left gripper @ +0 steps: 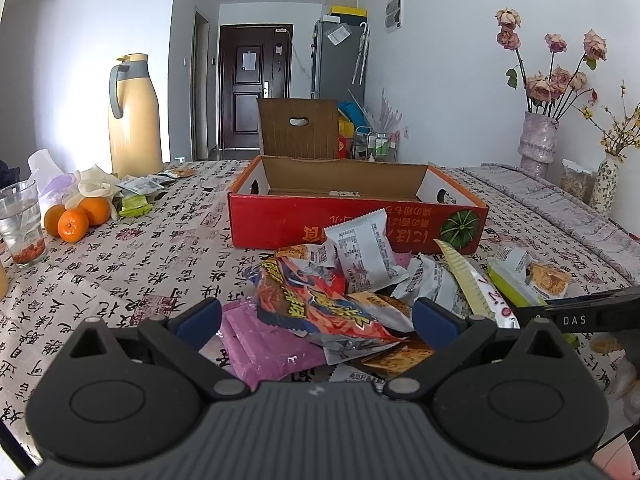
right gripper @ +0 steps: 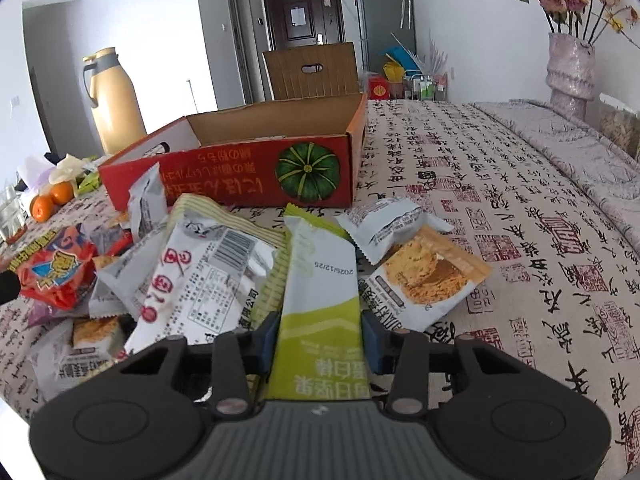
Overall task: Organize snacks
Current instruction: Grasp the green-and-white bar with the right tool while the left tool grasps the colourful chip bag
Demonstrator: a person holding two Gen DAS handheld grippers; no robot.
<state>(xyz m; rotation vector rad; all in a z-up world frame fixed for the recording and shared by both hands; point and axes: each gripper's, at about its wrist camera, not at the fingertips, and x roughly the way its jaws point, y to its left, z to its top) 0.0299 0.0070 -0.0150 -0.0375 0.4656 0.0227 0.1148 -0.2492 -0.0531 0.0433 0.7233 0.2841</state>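
A red cardboard box [left gripper: 360, 220] with a pumpkin picture lies open on the table, its lid standing up behind it. A pile of snack packets lies in front of it. My left gripper [left gripper: 316, 320] is open over the pile, with an orange-red packet [left gripper: 316, 296] and a pink packet [left gripper: 256, 340] between and below its blue pads. My right gripper [right gripper: 320, 340] is shut on a green and white bar packet [right gripper: 320, 280], a blue pad against each long edge. The box [right gripper: 240, 176] stands beyond it to the left. In the left wrist view the right gripper's black body [left gripper: 576, 320] comes in from the right.
A yellow thermos [left gripper: 134, 116], oranges [left gripper: 74, 216] and a glass [left gripper: 22, 224] stand at the left. Vases with dried flowers [left gripper: 538, 144] stand at the right by the wall. A meat-floss packet [right gripper: 432, 272] and a white packet [right gripper: 384, 224] lie right of the bar.
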